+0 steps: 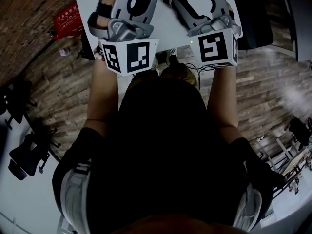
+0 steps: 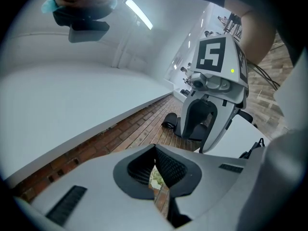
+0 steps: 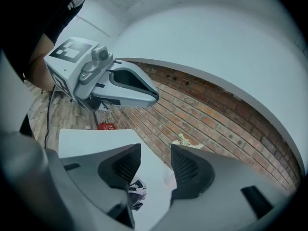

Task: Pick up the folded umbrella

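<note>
Right gripper point(image 3: 156, 150) over white bench point(image 3: 91, 141), jaws spread, nothing between. Folded umbrella point(image 3: 136, 193) lies on bench, untouched. My left gripper point(image 2: 155, 153) over bench too, pressed together, empty.

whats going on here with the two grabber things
A person holds a gripper in each hand over a white table. The right gripper is open and empty, pointed toward a dark patterned bundle on the table, probably the folded umbrella. The left gripper is shut on nothing. Nothing is picked up yet.
</note>
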The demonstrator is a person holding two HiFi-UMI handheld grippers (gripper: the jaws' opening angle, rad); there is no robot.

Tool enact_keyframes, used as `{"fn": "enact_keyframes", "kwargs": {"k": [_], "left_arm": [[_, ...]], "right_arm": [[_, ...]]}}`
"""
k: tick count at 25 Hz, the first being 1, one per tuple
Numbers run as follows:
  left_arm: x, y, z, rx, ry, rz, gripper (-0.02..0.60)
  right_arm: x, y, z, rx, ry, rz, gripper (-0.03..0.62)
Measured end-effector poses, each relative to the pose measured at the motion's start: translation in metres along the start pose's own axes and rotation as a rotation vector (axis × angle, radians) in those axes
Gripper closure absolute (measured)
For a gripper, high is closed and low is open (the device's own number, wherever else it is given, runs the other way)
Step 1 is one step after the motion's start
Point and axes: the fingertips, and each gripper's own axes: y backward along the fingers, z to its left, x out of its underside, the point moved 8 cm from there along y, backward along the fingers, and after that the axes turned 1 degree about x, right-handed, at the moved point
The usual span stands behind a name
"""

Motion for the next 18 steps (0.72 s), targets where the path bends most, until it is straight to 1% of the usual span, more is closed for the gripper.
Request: {"fn": "enact_keyframes", "kwargs": {"k": [6, 12, 18], "left_arm": [[0.000, -0.004, -0.006, 0.005, 0.003, 0.013, 0.569], [0.002, -0.006, -0.011, 0.016, 0.009, 0.018, 0.569], [0.007, -0.010, -0.014, 0.027, 0.016, 0.021, 0.569]], "right_arm": [[0.018, -0.007, 0.004, -0.038, -0.030, 0.040, 0.388], [0.036, -0.014, 0.009, -0.056, -0.078, 0.084, 0.382], [0.051, -0.024, 0.018, -0.099, -0.102, 0.134, 0.367]]}}
